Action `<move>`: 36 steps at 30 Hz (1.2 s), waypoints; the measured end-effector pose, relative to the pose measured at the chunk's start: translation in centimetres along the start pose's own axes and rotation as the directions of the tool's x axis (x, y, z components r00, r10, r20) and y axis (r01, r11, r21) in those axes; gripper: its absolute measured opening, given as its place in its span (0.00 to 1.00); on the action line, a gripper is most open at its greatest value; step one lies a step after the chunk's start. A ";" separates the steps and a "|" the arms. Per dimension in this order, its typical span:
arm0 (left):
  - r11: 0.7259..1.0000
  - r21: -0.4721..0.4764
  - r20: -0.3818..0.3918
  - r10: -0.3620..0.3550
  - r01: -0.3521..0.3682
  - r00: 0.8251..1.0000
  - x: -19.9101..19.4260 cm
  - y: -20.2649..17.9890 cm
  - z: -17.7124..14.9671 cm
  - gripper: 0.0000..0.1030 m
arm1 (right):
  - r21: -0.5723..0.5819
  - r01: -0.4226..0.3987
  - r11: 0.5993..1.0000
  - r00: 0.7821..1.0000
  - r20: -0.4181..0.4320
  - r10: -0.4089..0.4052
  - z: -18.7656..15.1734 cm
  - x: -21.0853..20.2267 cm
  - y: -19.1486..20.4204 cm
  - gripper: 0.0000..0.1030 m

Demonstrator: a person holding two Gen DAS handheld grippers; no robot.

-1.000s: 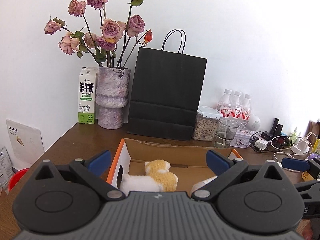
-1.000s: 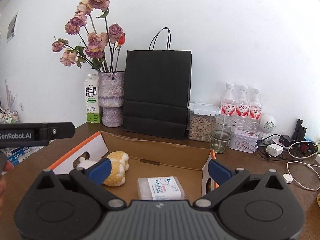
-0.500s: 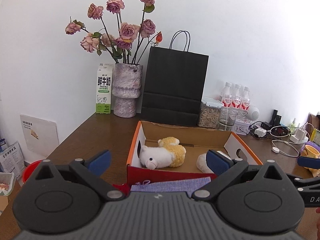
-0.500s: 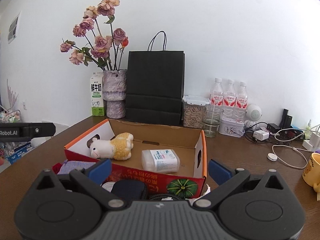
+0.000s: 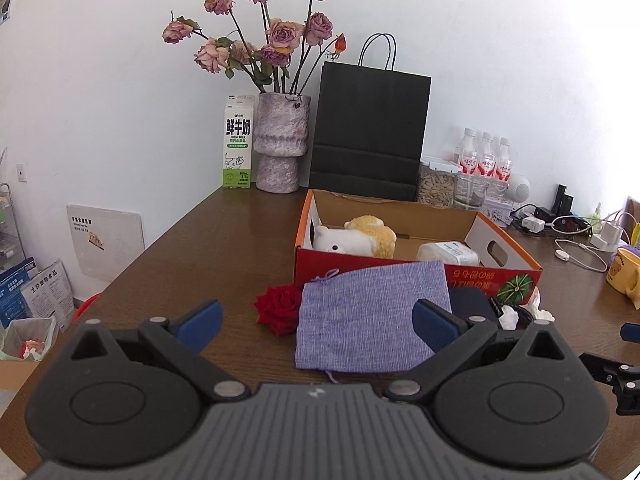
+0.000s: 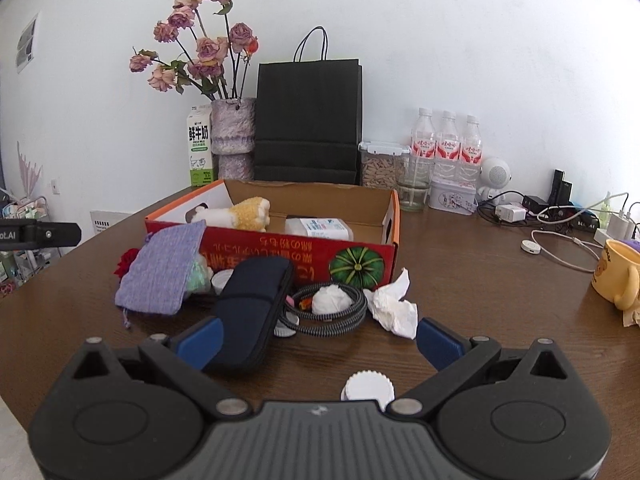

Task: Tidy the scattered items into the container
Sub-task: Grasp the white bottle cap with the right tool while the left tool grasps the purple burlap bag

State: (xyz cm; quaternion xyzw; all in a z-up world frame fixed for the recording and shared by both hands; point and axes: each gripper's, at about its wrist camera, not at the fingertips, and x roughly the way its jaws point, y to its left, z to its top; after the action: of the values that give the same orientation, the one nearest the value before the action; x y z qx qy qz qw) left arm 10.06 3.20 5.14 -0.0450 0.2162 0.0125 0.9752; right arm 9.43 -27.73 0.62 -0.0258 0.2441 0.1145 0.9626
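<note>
Here, all places are given from the box.
Box (image 6: 276, 246): orange-rimmed carton, open-topped, on the brown table (image 6: 472, 264).
Inside box: plush sheep (image 5: 354, 236) at its left end, wipes pack (image 6: 318, 227) to the right of the sheep.
Behind box: black bag (image 6: 308, 120), vase (image 5: 282, 144) of dried roses, milk carton (image 5: 238, 146), water bottles (image 6: 448, 144).
Right of box: yellow mug (image 6: 618, 276), chargers and cables.
Against box front: purple pouch (image 5: 370, 318) leaning on the wall, red rose (image 5: 280, 308) at its left edge, dark case (image 6: 252, 312), coiled cable (image 6: 328, 312) around a tissue ball, crumpled tissue (image 6: 394, 304).
Near side, away from box: white cap (image 6: 368, 388).
Left gripper (image 5: 316, 320): wide open, empty; pouch lies between the fingers, its right edge at the right pad.
Right gripper (image 6: 318, 340): wide open, empty; case beside the left finger, cap between the fingers near the body.
</note>
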 end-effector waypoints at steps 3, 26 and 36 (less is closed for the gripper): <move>1.000 0.001 -0.012 0.004 -0.004 1.000 -0.5 0.2 -1.2 1.00 | 0.000 0.005 1.000 1.000 -0.023 -0.005 -1.2 -0.2 -0.3 1.00; 1.000 -0.001 -0.153 -0.013 0.013 0.988 2.4 -0.1 -4.4 1.00 | 0.062 0.041 0.997 0.992 -0.118 -0.033 -4.0 3.5 -2.8 0.93; 1.000 0.002 -0.166 -0.005 0.006 0.986 3.1 -0.1 -4.3 1.00 | 0.049 0.002 0.999 0.994 -0.113 0.004 -3.8 5.6 -2.6 0.37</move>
State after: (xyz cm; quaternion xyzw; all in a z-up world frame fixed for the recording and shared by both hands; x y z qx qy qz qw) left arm 11.05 2.72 -0.08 -0.0454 0.2963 0.0059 0.9540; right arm 13.06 -29.48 -5.42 -0.0083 0.3011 0.1074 0.9475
